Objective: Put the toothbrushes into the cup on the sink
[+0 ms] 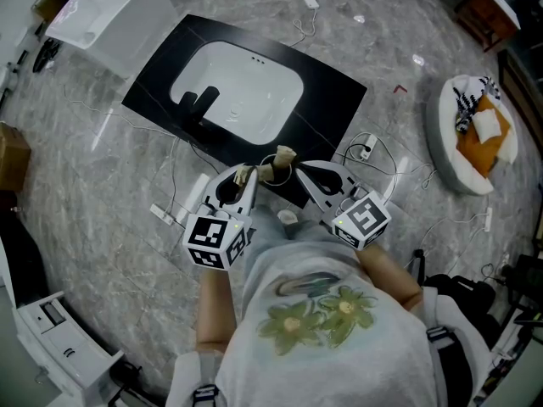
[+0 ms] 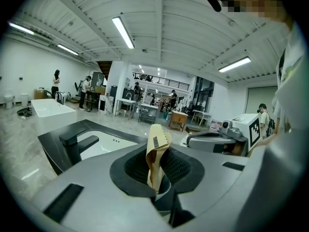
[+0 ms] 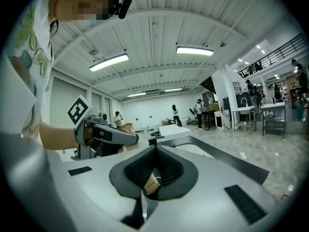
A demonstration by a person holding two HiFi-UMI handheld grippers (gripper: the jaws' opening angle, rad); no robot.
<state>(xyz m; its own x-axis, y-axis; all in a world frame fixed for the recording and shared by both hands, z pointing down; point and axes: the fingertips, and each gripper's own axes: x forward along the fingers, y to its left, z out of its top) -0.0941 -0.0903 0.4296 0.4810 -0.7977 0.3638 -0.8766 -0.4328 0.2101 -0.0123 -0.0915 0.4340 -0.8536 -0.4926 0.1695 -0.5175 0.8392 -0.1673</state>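
Head view: the person's two arms reach forward over a black counter (image 1: 339, 100) with a white basin (image 1: 242, 87) and a black faucet (image 1: 199, 104), set on grey marbled floor (image 1: 102, 193). The left tongs (image 1: 244, 176) and the right tongs (image 1: 301, 175) point toward each other above the counter's near corner, and a tan paper packet (image 1: 282, 161) stands up between their tips. A small white cup (image 1: 287, 217) sits just below the tongs, close to the person's shirt; whether it stands on the counter cannot be told. Left gripper view: the left tongs are clenched on the packet, which rises upright out of the dark pads and ends in a jagged top edge with a small dark label. A pale curved rim shows just under it, the right tongs lie level close by on the right, and the faucet and basin are on the left. Right gripper view: the right tongs are fully clenched, nipping a small printed corner of tan paper between the pads. The left tongs are just beside them on the left, and the counter runs off ahead to the right.
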